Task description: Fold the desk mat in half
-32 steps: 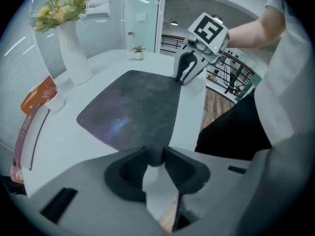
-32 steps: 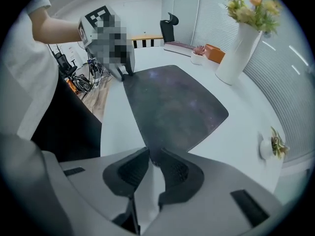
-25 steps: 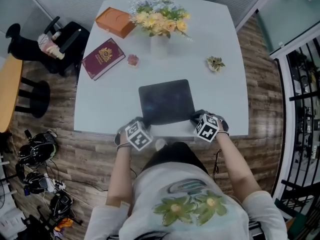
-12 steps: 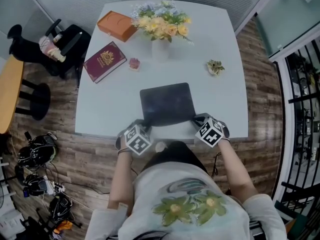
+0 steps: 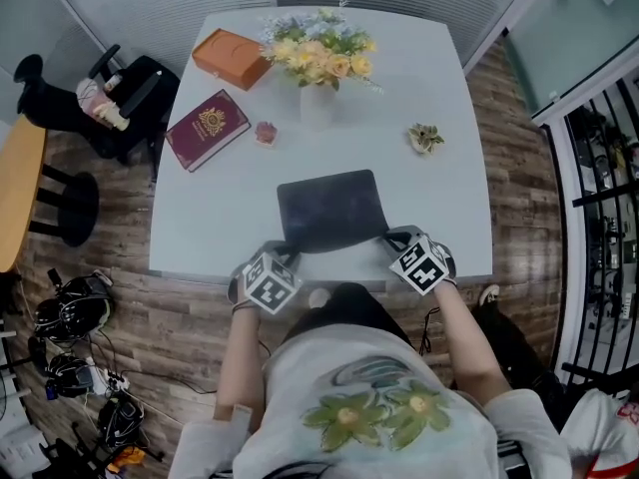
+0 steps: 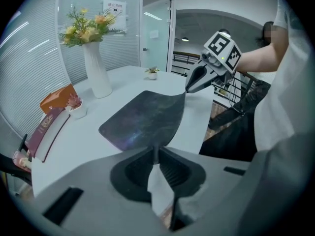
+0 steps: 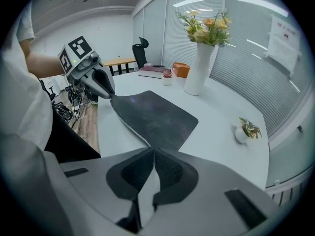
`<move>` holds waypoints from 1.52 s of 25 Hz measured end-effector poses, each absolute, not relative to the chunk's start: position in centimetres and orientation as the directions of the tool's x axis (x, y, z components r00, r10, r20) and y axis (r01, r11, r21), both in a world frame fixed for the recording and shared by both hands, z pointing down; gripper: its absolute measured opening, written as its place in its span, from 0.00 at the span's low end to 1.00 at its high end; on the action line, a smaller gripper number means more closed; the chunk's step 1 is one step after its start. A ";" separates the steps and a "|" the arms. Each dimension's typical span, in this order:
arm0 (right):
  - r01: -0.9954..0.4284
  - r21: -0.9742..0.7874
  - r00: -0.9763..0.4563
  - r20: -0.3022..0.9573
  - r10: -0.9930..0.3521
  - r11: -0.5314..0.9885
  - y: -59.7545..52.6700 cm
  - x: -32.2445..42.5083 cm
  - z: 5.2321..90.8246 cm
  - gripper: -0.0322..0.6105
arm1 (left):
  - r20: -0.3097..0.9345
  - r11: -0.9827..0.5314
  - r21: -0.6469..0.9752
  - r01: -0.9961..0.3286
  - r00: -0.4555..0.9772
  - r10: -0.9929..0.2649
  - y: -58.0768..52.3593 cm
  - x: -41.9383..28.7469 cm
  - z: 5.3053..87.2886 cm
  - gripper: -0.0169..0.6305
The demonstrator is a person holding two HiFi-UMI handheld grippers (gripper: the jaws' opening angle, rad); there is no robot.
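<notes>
The dark desk mat (image 5: 331, 208) lies on the white table (image 5: 200, 218), its near edge by the table's front. My left gripper (image 5: 285, 255) pinches the mat's near left corner, and the mat (image 6: 145, 119) runs straight out from my own left jaws (image 6: 155, 149). My right gripper (image 5: 387, 239) holds the near right corner, its jaws still closing with the mat's edge (image 7: 155, 117) between them (image 7: 152, 150). Each gripper view shows the other gripper at the opposite corner: the right gripper (image 6: 189, 88) and the left gripper (image 7: 110, 95). Both near corners are raised a little off the table.
Beyond the mat stand a white vase of flowers (image 5: 318, 98), a red book (image 5: 207, 117), an orange box (image 5: 231, 52), a small pink ornament (image 5: 266, 132) and a small potted plant (image 5: 426, 138). A black chair (image 5: 130, 93) stands left of the table.
Both grippers stay at the mat's near corners and their jaws have drawn in on them. Another person's shoe and clothing have come into view at the lower right.
</notes>
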State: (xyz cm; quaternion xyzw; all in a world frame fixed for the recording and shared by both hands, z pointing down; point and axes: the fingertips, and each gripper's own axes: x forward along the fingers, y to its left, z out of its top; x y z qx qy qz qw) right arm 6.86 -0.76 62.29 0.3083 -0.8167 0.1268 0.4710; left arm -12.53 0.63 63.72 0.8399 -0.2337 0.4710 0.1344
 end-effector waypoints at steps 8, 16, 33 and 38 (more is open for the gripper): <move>-0.651 0.081 -0.385 0.821 -0.420 0.755 -1.4 6.9 60.8 0.09 | 0.815 -0.811 0.051 -0.583 0.494 -0.304 -0.3 -12.7 62.2 0.09; -0.658 0.089 -0.406 0.794 -0.452 0.748 -2.6 6.8 59.4 0.09 | 0.796 -0.783 0.063 -0.619 0.505 -0.335 -1.2 -12.9 61.3 0.09; -0.631 0.070 -0.467 0.761 -0.451 0.773 -5.5 6.5 55.9 0.08 | 0.758 -0.708 0.061 -0.703 0.494 -0.425 -4.1 -13.1 58.0 0.09; -0.612 0.060 -0.489 0.755 -0.438 0.788 -6.3 6.5 55.3 0.08 | 0.755 -0.681 0.064 -0.729 0.482 -0.445 -4.9 -13.3 57.5 0.09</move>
